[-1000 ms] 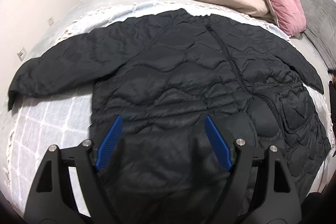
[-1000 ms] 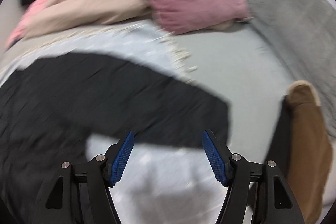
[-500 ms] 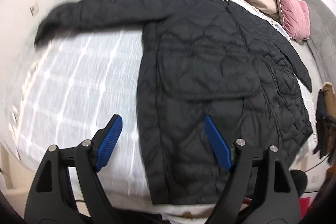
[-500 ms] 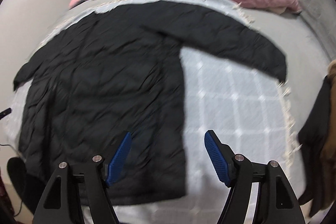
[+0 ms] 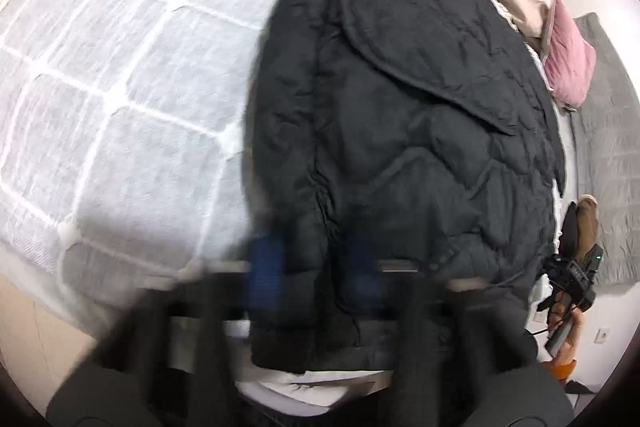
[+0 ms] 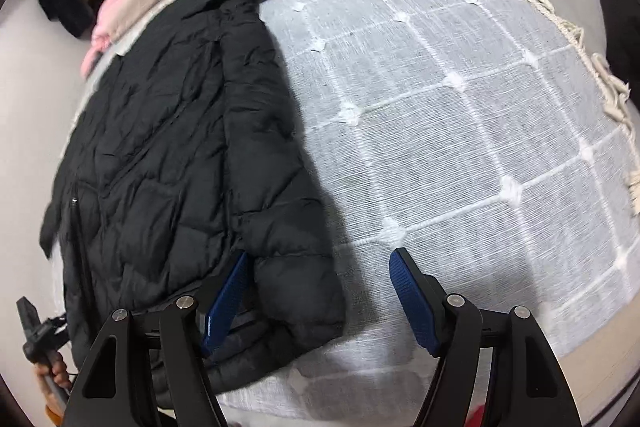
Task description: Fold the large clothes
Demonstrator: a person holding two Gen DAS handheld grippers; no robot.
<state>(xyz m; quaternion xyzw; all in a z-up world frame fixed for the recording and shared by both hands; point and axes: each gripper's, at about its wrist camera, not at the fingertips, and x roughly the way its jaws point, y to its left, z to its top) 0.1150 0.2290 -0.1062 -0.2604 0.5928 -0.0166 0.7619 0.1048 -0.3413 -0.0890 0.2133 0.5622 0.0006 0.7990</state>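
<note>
White gridded blanket (image 5: pixel 120 99) covers the bed, with a black quilted jacket (image 5: pixel 400 107) spread flat on it, sleeves out. At the jacket's left hem corner the left gripper (image 5: pixel 316 275) is badly blurred; its blue pads are closing on the hem edge, which lies between them, and seem to pinch it. At the opposite corner the right gripper (image 6: pixel 320 301) has its jaws apart and narrowing around the hem, not yet pressing it.
</note>
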